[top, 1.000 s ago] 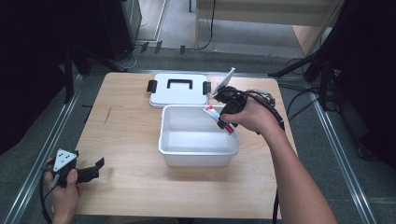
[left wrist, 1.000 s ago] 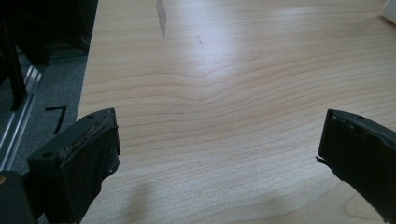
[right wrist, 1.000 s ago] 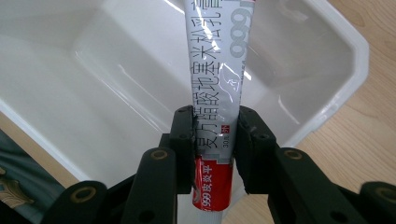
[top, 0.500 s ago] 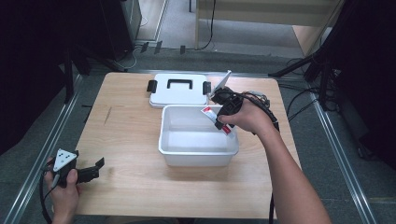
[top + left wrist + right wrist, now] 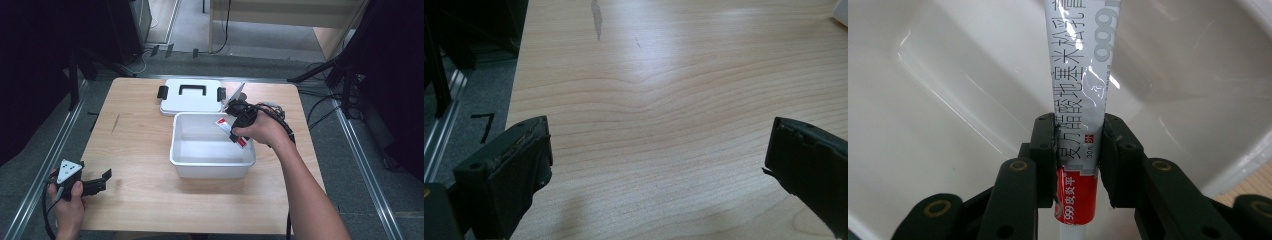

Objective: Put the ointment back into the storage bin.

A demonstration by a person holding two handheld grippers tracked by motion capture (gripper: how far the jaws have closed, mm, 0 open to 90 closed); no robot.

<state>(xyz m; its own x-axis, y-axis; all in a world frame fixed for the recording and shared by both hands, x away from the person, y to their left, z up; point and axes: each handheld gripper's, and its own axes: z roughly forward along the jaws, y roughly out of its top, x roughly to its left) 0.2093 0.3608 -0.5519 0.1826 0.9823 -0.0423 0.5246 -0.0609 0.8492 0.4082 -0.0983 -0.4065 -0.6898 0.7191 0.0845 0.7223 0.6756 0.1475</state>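
Observation:
A white plastic tub (image 5: 212, 161) stands in the middle of the wooden table. My right gripper (image 5: 235, 131) hangs over the tub's right rear corner, shut on a small white box with a red end (image 5: 231, 131). In the right gripper view that box (image 5: 1082, 100) is clamped between both jaws and points down into the tub (image 5: 938, 85). The tub looks bare inside. My left gripper (image 5: 102, 181) rests low at the table's front left corner, jaws wide apart, with only bare wood (image 5: 654, 120) between them.
The tub's white lid (image 5: 191, 97) with a black handle and black side clips lies flat just behind the tub. Metal rails run along both table sides. Black cables trail off the right edge near a dark stand.
My right gripper has drifted slightly left and down with the box, further over the tub. The left gripper has stayed where it was.

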